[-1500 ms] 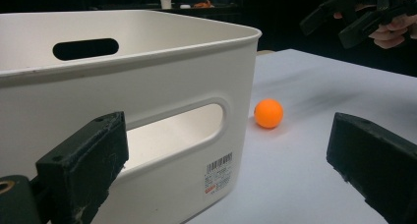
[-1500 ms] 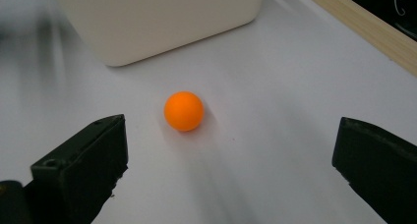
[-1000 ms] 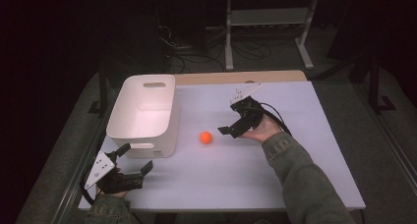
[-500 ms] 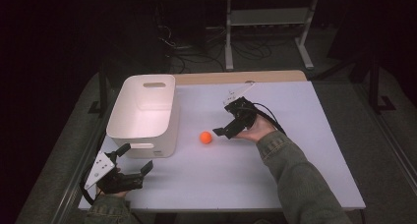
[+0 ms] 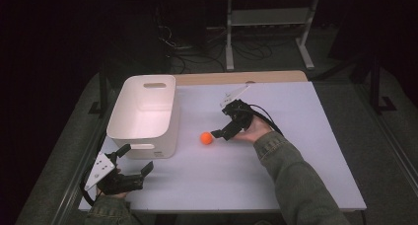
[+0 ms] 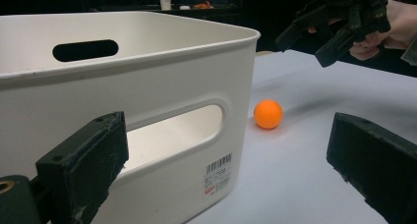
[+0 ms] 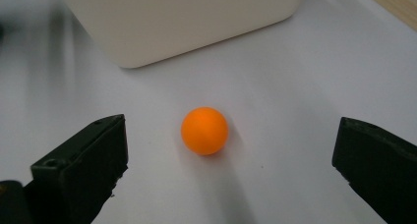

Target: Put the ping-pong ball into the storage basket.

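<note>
The left hand-held gripper point(image 5: 134, 171) lay at the near left corner of the counter point(image 5: 296, 185), just in front of the bin point(image 5: 143, 114). Its jaws stood wide apart and held nothing. In the left gripper view, the bin's near wall with its handle slot and barcode label sat just beyond the left jaw, and the ball point(image 6: 268, 114) lay farther off between the jaw lines, well apart from both.

The right hand-held gripper point(image 5: 220, 134) was farther in, near the middle of the counter, tilted down toward the ball point(image 5: 206, 138). Its jaws were also wide open and gripped nothing. In the right gripper view, the ball point(image 7: 204, 130) rested on the counter between the two jaws, nearer the left one, and touched neither. In the high view the jaw tips sat just beside the ball, on its right.

The ball lay on the bare counter to the right of the bin's near right corner, near it but apart. The bin point(image 7: 182, 17) stood upright beyond the ball in the right gripper view.
</note>
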